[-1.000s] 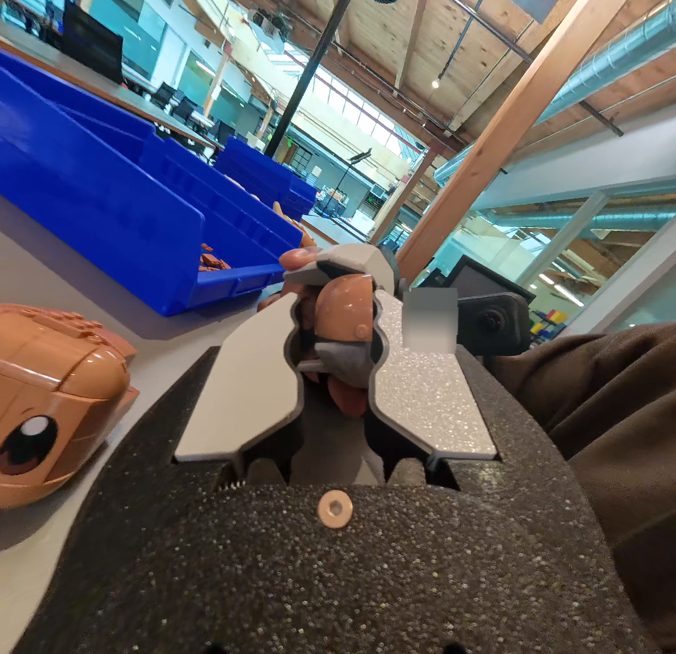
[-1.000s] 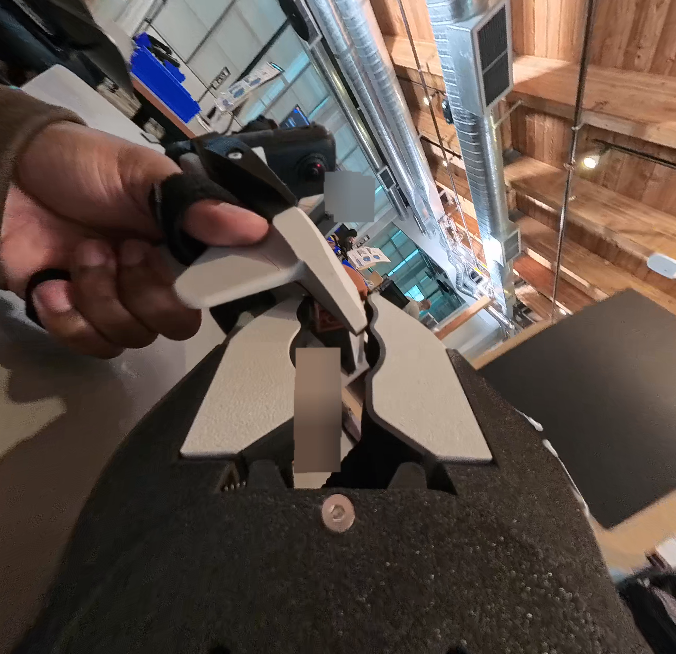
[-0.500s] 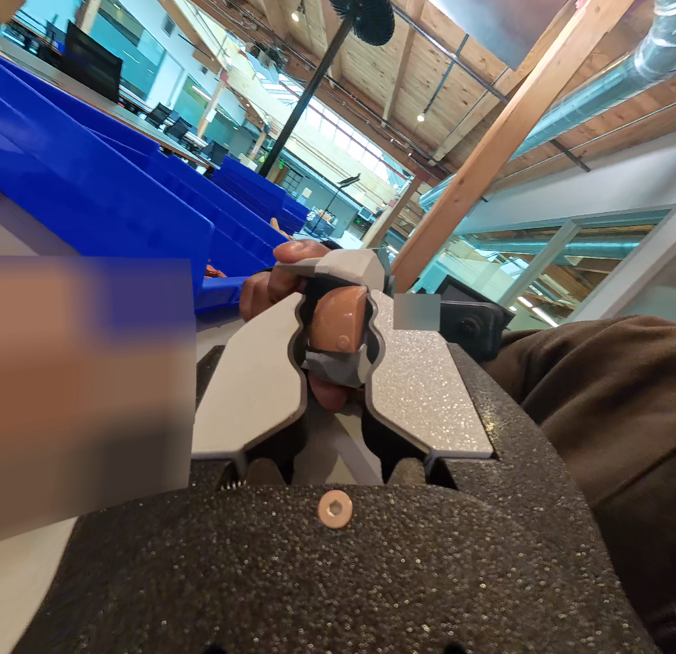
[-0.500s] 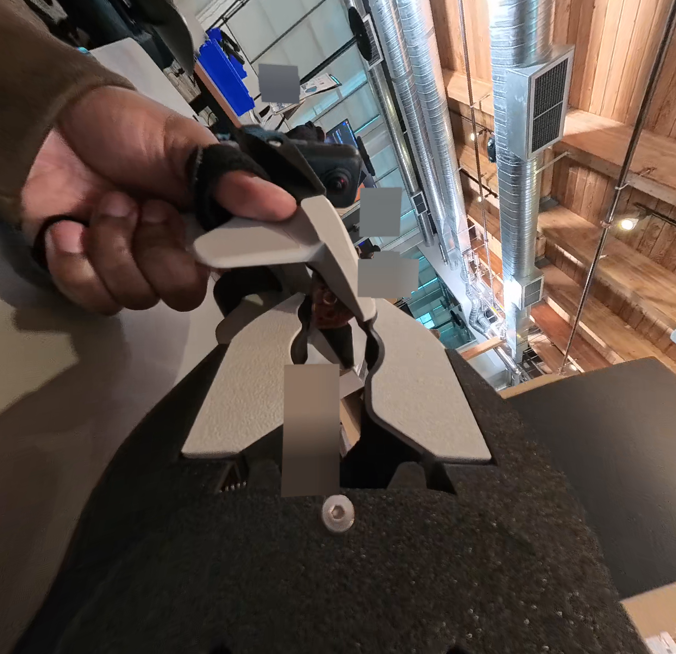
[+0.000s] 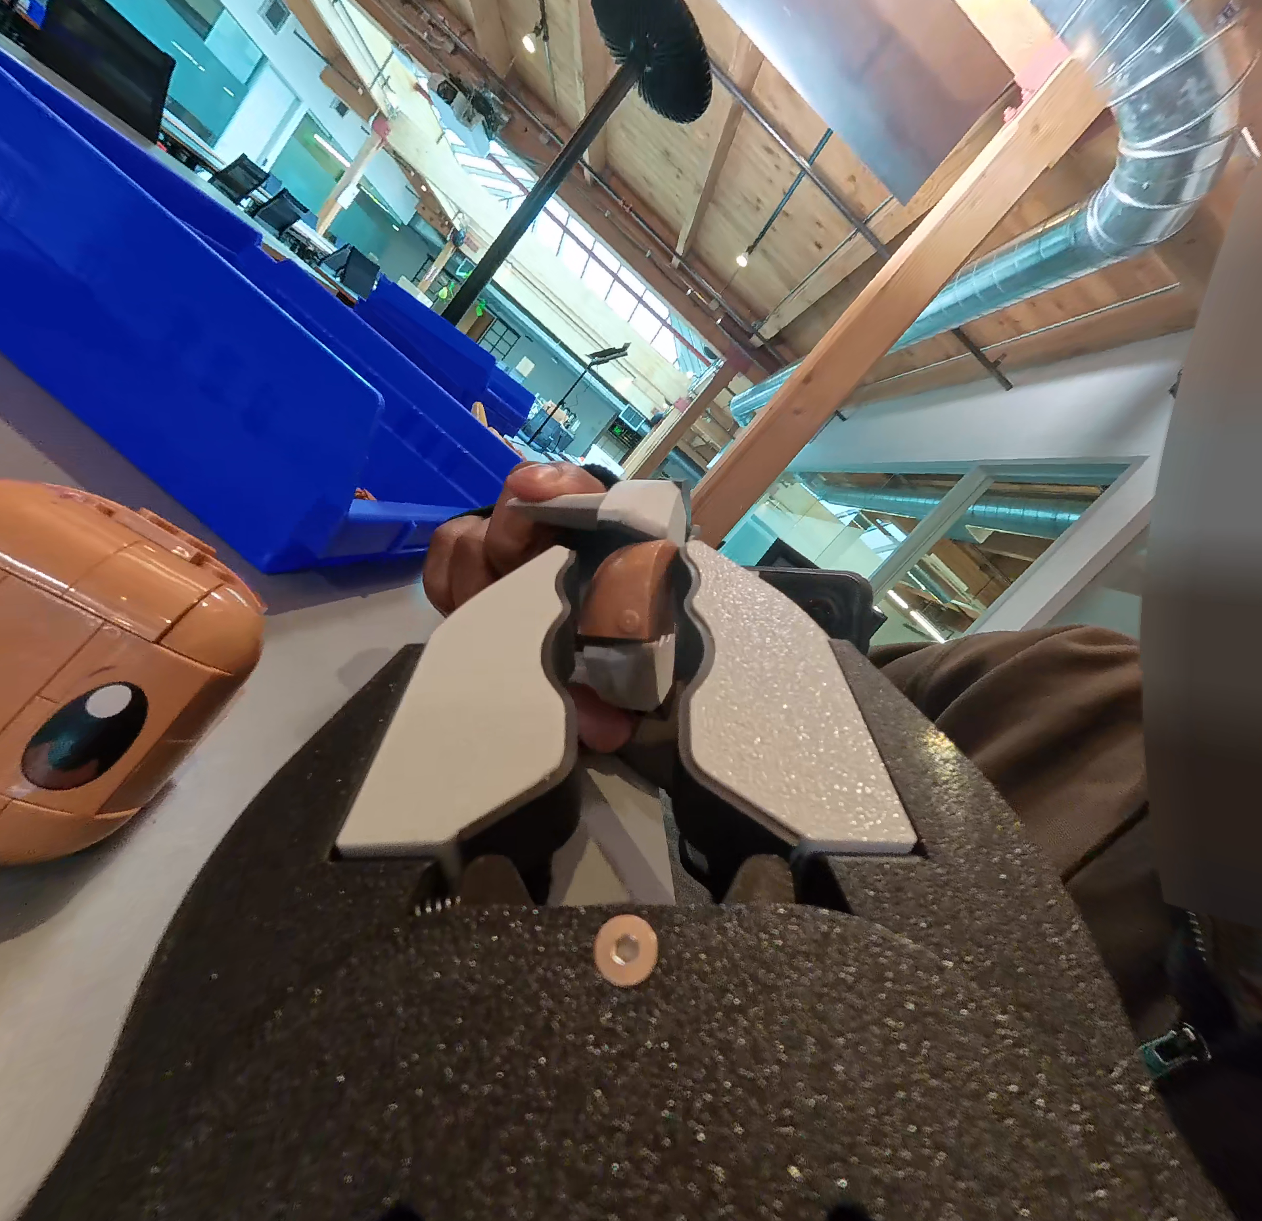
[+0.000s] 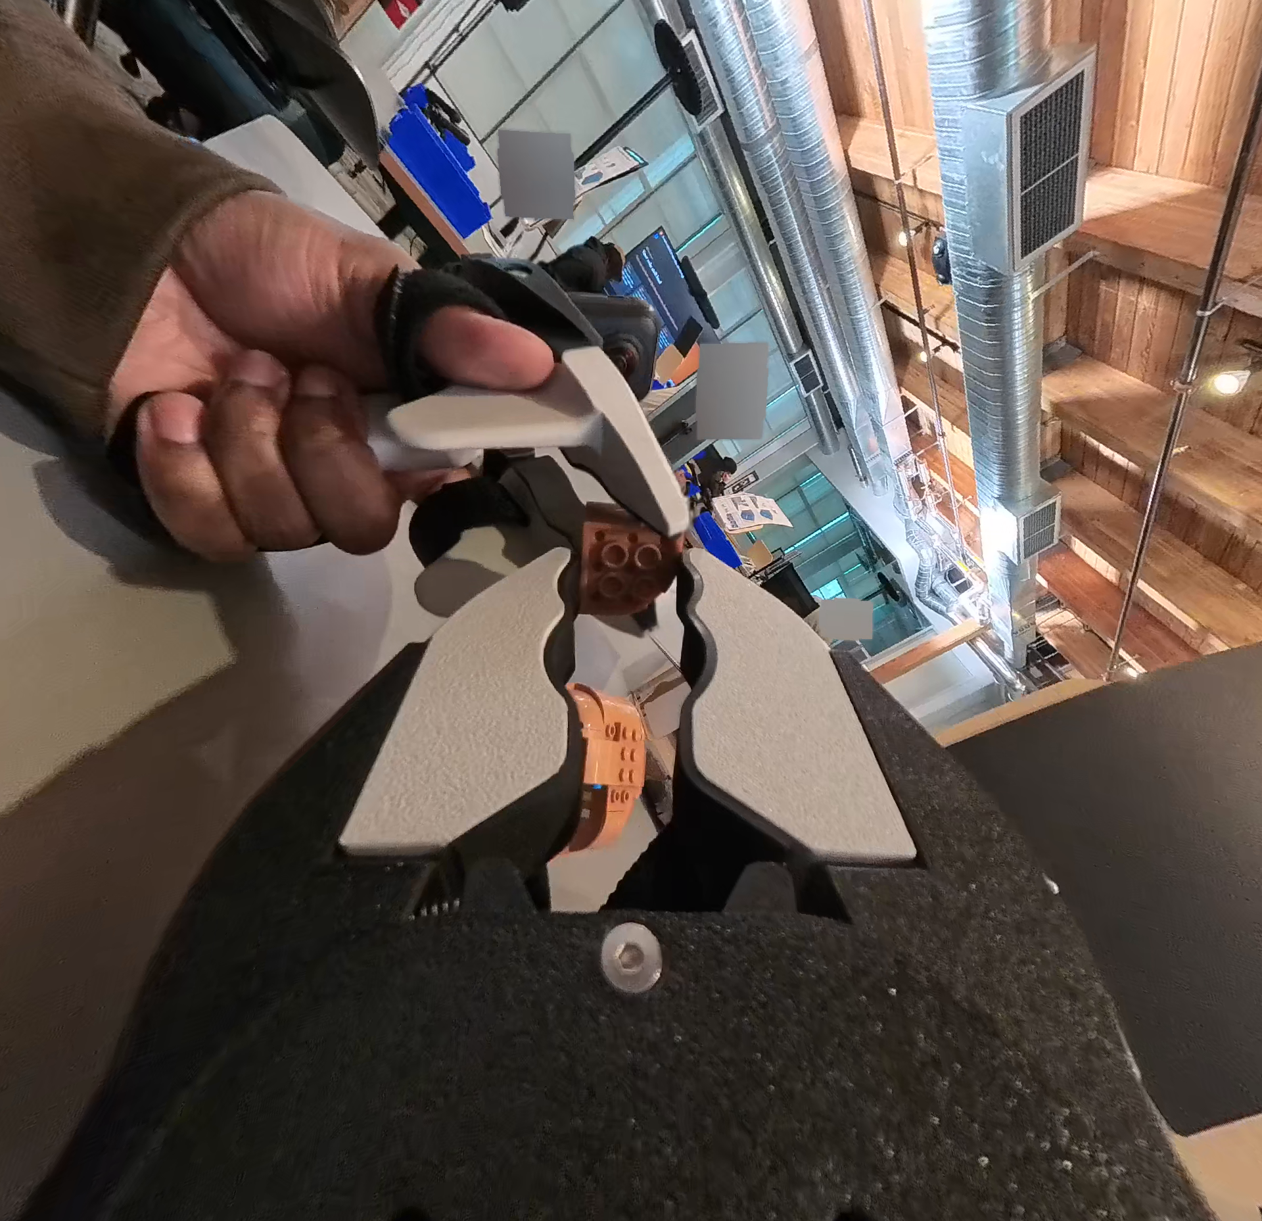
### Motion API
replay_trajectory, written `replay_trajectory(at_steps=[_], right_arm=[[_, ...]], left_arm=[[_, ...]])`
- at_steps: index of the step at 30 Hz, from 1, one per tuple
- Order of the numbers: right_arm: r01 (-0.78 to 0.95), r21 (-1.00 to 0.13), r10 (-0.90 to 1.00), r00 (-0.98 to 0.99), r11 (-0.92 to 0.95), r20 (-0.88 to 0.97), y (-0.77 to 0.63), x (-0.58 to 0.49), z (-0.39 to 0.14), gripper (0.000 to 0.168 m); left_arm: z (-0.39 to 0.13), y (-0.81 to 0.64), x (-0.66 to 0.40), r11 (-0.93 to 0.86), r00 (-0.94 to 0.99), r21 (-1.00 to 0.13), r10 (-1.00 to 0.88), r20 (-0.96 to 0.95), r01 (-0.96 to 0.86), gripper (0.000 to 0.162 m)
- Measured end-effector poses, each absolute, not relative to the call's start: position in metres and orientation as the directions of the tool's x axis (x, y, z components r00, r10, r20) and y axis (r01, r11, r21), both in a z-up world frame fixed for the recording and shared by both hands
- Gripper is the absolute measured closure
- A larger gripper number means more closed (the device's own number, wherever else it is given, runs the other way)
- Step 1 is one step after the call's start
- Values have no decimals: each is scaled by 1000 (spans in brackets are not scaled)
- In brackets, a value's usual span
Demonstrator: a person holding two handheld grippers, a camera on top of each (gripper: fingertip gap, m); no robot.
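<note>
Two hand-held grippers meet tip to tip over a grey table (image 5: 328,648), both pinching one small brown brick (image 5: 632,601). The left gripper (image 5: 625,597) clamps the brick's rounded side; the right gripper (image 6: 625,577) clamps it at its studded face. A hand (image 6: 273,396) works the left gripper at 10 o'clock in the right wrist view. A brown toy head (image 5: 102,676) lies at 9 o'clock in the left wrist view, blue bins (image 5: 205,382) behind it.
</note>
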State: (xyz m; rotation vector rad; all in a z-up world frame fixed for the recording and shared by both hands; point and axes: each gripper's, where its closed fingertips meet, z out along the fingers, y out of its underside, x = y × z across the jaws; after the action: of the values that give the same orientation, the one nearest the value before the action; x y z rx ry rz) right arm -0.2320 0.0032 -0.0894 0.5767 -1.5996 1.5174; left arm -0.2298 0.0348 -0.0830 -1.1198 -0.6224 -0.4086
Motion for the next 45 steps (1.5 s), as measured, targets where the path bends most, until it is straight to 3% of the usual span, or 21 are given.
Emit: replay_trajectory(at_steps=[12, 23, 28, 45], right_arm=[[-737, -671, 180, -651, 83, 737, 14, -232, -90, 142], [-742, -666, 194, -643, 82, 741, 13, -228, -86, 137], [-761, -635, 206, -606, 132, 769, 12, -231, -88, 144], [-712, -687, 170, -666, 146, 726, 12, -232, -88, 144]], left_arm=[[-87, 37, -227, 355, 754, -703, -9, 657, 616, 140], [-90, 31, -233, 355, 794, -770, 111, 597, 530, 141], [-96, 31, -237, 331, 793, -797, 187, 581, 506, 141], [-96, 29, -237, 346, 769, -757, 135, 624, 554, 142]])
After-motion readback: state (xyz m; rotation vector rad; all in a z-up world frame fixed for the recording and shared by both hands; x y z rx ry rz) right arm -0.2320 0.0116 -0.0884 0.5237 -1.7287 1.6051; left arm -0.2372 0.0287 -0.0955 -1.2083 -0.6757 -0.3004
